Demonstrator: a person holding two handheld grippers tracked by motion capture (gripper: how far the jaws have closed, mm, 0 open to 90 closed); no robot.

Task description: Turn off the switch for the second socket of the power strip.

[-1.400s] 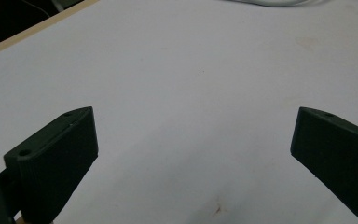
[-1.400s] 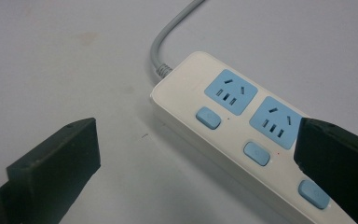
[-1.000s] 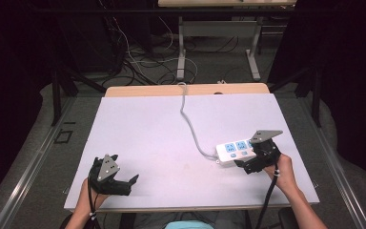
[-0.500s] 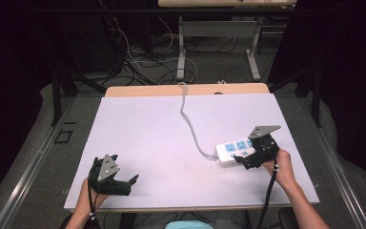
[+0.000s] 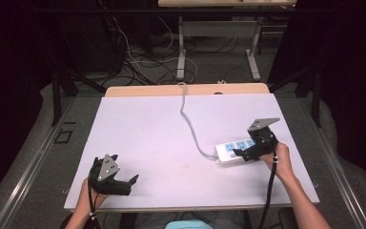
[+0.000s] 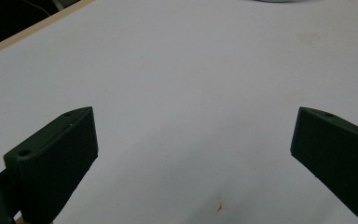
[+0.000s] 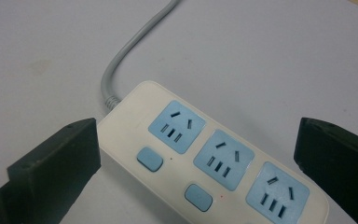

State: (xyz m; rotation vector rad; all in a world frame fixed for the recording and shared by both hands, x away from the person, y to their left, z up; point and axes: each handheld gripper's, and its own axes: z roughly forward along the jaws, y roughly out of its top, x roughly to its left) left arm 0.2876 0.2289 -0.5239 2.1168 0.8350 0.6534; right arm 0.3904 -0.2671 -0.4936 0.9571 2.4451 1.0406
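The right gripper point(image 7: 196, 154) hangs wide open over the power strip point(image 7: 214, 161), which lies flat on the worktop point(image 5: 147, 138) at its right side. Its gripper view shows three blue sockets and two switches. The left gripper point(image 5: 116, 183) rests wide open, well apart.

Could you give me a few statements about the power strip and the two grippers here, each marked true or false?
1. The right gripper hangs over the power strip with its jaws apart. True.
2. A plug sits in one of the strip's sockets. False: all three blue sockets are empty.
3. The left gripper holds the grey cable. False: it is open over bare table, far from the cable.
4. The cable runs from the strip to the table's far edge. True.
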